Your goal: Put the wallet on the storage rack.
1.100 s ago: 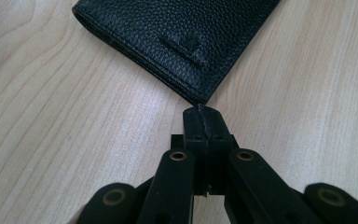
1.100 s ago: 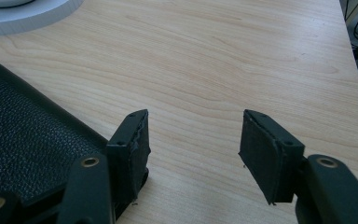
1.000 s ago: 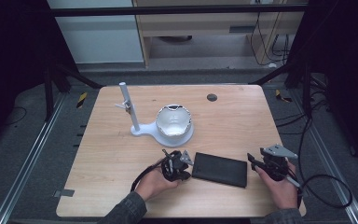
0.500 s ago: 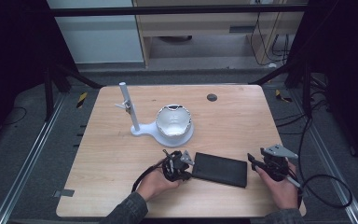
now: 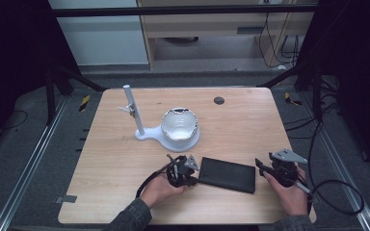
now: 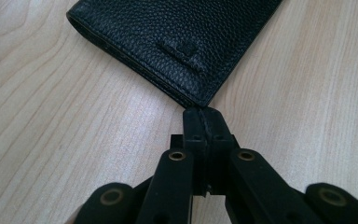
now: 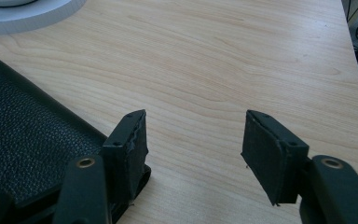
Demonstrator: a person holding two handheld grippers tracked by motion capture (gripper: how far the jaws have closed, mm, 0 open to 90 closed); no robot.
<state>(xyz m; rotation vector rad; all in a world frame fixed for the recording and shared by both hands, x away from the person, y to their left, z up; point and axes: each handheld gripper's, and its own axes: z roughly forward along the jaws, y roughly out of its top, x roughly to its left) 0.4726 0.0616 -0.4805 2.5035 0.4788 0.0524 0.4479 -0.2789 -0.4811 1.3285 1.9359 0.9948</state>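
A black grained leather wallet (image 5: 227, 174) lies flat near the table's front edge, between my two hands. My left gripper (image 5: 196, 174) is at the wallet's left end. In the left gripper view the jaws are shut together, and the left gripper (image 6: 203, 114) has its tips right at a corner of the wallet (image 6: 177, 37), with nothing seen between them. My right gripper (image 5: 261, 166) rests just right of the wallet. In the right gripper view the right gripper (image 7: 193, 135) stands open over bare wood, its left jaw beside the edge of the wallet (image 7: 23, 140).
A white stand (image 5: 139, 134) with an upright post (image 5: 132, 108) holds a white bowl (image 5: 178, 126) behind the wallet. A small dark disc (image 5: 218, 100) lies near the table's far edge. Cables (image 5: 337, 192) trail off the right side.
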